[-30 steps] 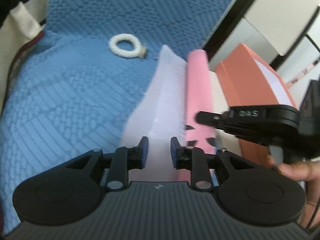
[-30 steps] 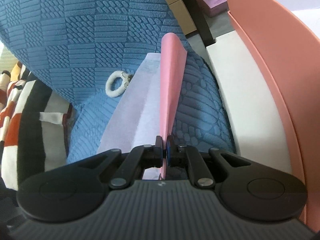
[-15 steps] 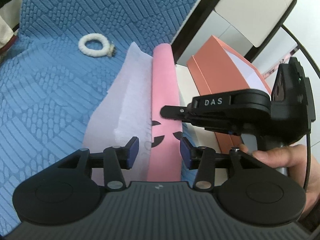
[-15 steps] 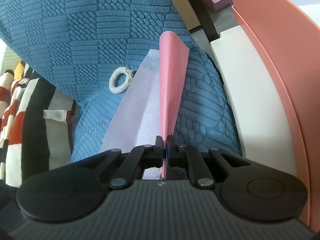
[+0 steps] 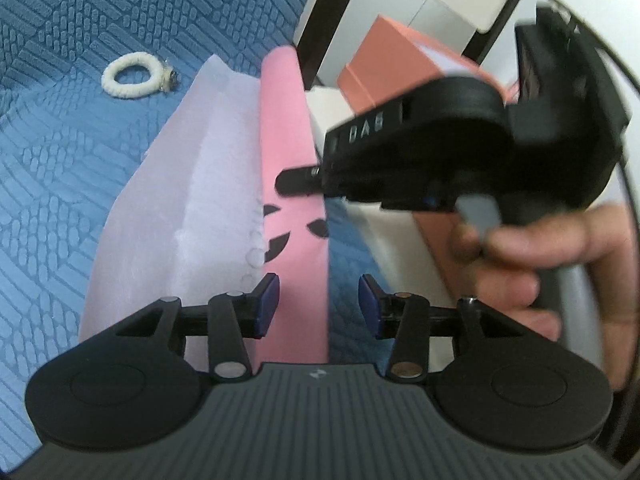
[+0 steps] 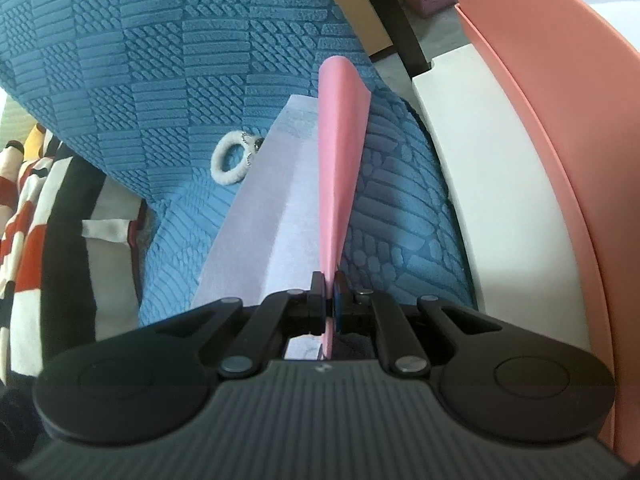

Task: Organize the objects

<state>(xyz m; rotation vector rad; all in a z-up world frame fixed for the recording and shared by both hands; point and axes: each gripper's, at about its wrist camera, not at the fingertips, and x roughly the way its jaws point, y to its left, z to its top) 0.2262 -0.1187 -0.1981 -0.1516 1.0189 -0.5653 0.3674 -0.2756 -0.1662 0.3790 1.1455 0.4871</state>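
Observation:
A pink sheet [image 5: 284, 120] with black marks lies beside a white sheet [image 5: 180, 200] on the blue textured cover [image 5: 80, 200]. My left gripper [image 5: 318, 300] hovers over the pink sheet's near end. Its jaws are opening, and the sheet lies between the blue pads without touching them. My right gripper [image 5: 296, 180], held by a hand [image 5: 540, 248], comes in from the right. In the right wrist view that gripper [image 6: 328, 296] is shut on the edge of the pink sheet [image 6: 340, 140], which stands lifted above the white sheet [image 6: 272, 200].
A fluffy white hair ring [image 5: 132, 76] lies on the cover at the far left, also visible as the ring [image 6: 230, 160]. An orange box [image 6: 560, 120] and a white ledge [image 6: 500, 160] bound the right side. Striped cloth [image 6: 32, 200] lies at the left.
My left gripper has slid rightward from over the white sheet to over the pink sheet, and its jaws have spread wider. The right gripper keeps its hold and place.

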